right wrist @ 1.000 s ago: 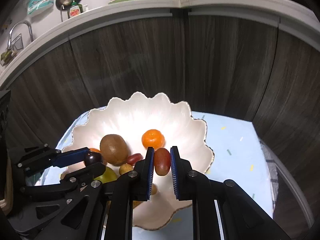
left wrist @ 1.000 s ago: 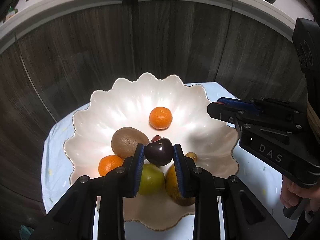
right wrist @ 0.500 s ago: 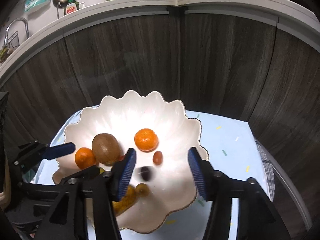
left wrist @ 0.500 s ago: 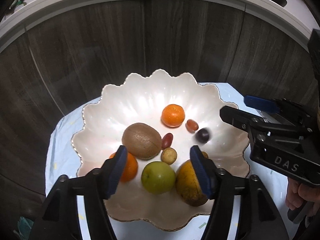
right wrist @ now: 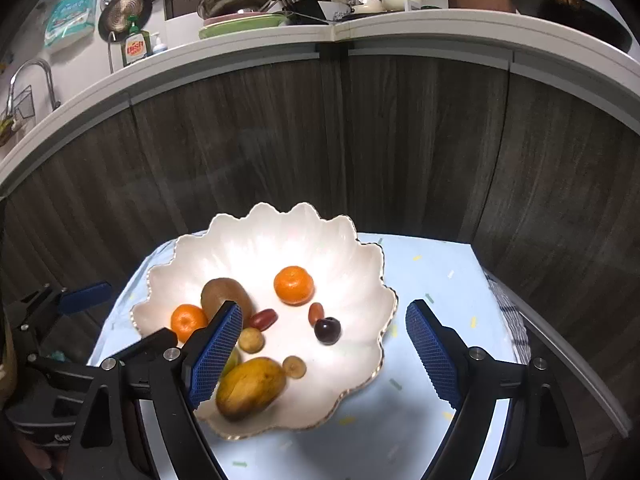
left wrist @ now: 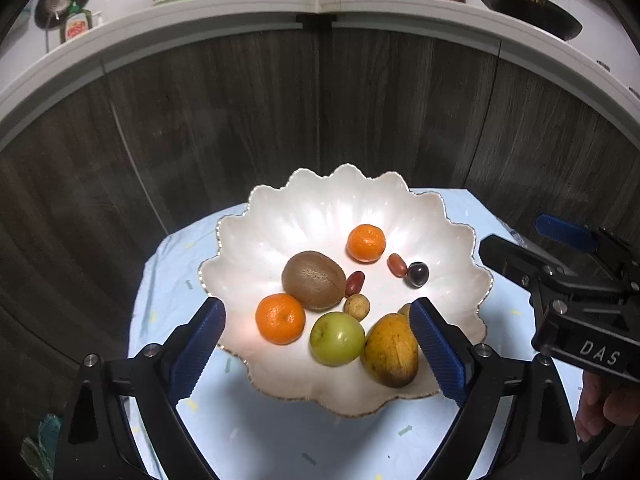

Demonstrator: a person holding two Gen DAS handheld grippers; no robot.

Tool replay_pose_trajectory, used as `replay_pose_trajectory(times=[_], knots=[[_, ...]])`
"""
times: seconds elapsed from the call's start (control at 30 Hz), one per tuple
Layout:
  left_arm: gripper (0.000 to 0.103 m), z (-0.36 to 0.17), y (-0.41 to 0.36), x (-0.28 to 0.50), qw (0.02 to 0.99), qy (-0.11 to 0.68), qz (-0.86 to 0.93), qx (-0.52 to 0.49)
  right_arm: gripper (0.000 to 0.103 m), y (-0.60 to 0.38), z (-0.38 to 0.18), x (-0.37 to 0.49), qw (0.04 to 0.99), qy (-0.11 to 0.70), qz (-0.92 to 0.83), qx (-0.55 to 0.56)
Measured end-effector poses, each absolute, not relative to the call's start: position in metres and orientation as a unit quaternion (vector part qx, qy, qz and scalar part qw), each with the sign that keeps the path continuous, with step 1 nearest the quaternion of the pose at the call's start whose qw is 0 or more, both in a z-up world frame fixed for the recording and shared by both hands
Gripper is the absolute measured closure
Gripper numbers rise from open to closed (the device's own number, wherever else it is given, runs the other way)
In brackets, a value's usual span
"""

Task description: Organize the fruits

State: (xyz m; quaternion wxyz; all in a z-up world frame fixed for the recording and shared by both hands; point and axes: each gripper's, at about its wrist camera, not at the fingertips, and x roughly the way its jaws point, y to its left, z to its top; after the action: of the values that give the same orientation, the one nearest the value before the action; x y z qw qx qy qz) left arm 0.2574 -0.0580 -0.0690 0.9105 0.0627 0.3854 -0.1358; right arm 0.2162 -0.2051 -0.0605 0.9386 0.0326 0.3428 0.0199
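A white scalloped bowl [left wrist: 280, 216] on a pale blue cloth holds several fruits. A dark plum [left wrist: 418, 274] and a small red grape [left wrist: 397, 264] lie loose on its right side, near a mandarin [left wrist: 366, 243]. A kiwi [left wrist: 313, 280], a second mandarin [left wrist: 280, 319], a green apple [left wrist: 337, 338] and a yellow mango [left wrist: 390, 350] crowd the near side. My left gripper [left wrist: 318, 312] hovers over the near rim, jaws opening, gripping nothing. My right gripper [right wrist: 324, 314] hangs above the plum [right wrist: 327, 330] and grape [right wrist: 315, 313], jaws also opening and empty.
Dark wood cabinet fronts [left wrist: 320, 112] curve closely behind the bowl under a white counter edge [right wrist: 360, 28] loaded with dishes and pans. The cloth-covered table [right wrist: 432, 280] shows bare cloth right of the bowl. A hand [left wrist: 604, 408] grips the right gripper's handle.
Both grippers have gone from shut to wide. The left let go of the dark plum, the right of the red grape; both fruits now lie in the bowl. Both grippers backed off and rose.
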Motion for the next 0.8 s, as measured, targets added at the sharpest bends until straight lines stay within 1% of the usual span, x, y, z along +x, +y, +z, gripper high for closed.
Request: replay_pose_trajectory(times=[0.27, 0.47, 0.63, 0.8], knots=[[0.002, -0.048, -0.050, 0.225, 0.919, 0.369, -0.121, 0.068, 0.016, -0.202, -0.039, 0.182, 0.945, 0.323, 0.016, 0.040], [0.002, -0.038, -0.042, 0.201, 0.924, 0.362, -0.098, 0.066, 0.015, -0.199, -0.028, 0.162, 0.948, 0.316, 0.012, 0.041], [0.001, -0.031, -0.037, 0.183, 0.927, 0.359, -0.090, 0.067, 0.011, -0.195, -0.021, 0.141, 0.950, 0.308, 0.011, 0.042], [0.001, -0.026, -0.031, 0.157, 0.930, 0.353, -0.080, 0.066, 0.011, -0.190, -0.016, 0.119, 0.951, 0.305, 0.014, 0.042]])
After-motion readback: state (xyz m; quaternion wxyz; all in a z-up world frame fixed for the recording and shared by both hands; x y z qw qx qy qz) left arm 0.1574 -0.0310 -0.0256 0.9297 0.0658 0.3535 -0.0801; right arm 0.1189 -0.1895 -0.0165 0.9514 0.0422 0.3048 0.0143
